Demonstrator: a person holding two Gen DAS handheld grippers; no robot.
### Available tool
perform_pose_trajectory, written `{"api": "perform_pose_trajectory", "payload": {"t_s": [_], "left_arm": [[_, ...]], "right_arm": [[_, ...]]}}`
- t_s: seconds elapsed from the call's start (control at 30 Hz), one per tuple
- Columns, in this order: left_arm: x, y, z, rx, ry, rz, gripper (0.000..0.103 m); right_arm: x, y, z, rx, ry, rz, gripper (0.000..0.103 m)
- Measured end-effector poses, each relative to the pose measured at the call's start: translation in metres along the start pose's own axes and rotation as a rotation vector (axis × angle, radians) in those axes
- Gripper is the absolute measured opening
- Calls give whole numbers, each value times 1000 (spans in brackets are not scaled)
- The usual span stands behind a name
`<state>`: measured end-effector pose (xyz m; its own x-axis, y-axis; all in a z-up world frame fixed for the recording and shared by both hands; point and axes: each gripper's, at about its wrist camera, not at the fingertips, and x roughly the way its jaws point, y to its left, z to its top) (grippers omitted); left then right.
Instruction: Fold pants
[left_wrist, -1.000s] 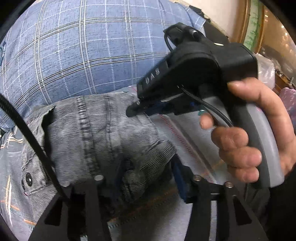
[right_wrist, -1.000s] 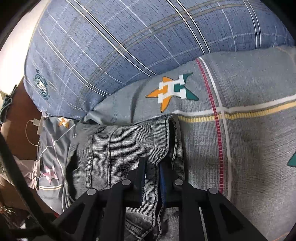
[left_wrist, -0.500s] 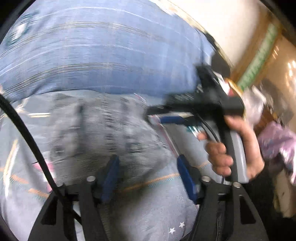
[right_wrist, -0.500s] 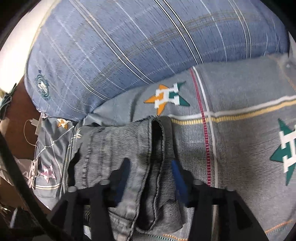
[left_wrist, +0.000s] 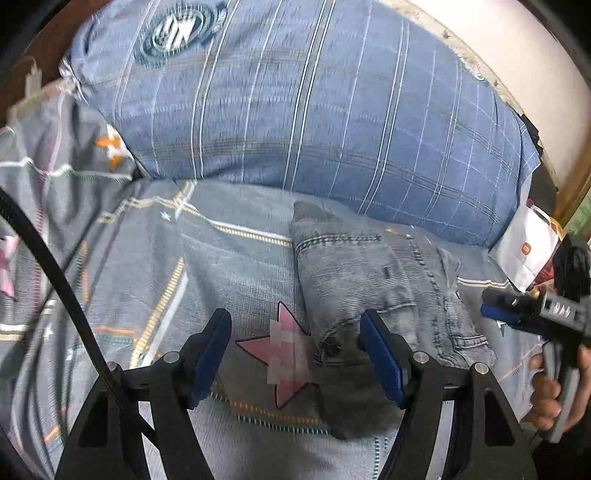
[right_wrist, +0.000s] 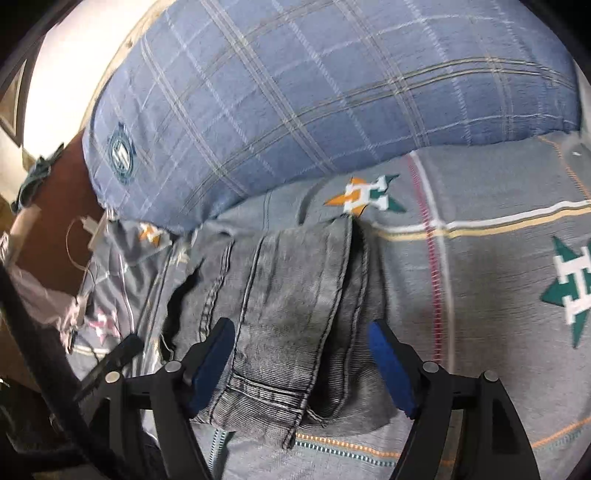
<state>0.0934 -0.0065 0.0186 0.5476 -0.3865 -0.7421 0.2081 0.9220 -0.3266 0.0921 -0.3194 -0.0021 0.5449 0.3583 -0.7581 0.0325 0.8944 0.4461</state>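
On the bed (left_wrist: 229, 258), just below the blue plaid pillow (left_wrist: 314, 110), the pants (left_wrist: 373, 291) lie folded into a compact grey bundle on the star-printed sheet. From the left wrist view, the left gripper (left_wrist: 295, 354) hangs spread wide and holds nothing, its right blue pad just over the bundle's near left edge and a pink star (left_wrist: 284, 354) between its fingers. From the right wrist view, the right gripper (right_wrist: 301, 363) is likewise released, its jaws apart on either side of the bundle's near end, gripping no cloth.
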Motion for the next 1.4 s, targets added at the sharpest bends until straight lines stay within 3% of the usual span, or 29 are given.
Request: {"api": "perform_pose_trajectory", "payload": {"t_s": [0.1,0.27,1.13,1.4], "left_arm": [[18,9,-2,-15,26,-67,73],[35,19,-9,-135,96,-137,73],[33,24,-10,-133,86,-115,75],[33,18,-6,-115,88,-69,75]], "right_arm": [[29,-3,-5,-19,77,-92,78],[48,-15,-6,59,132,-54,80],[48,-20,-7,71,146,-50,82],[47,-19,-8,70,147,-52,82]]}}
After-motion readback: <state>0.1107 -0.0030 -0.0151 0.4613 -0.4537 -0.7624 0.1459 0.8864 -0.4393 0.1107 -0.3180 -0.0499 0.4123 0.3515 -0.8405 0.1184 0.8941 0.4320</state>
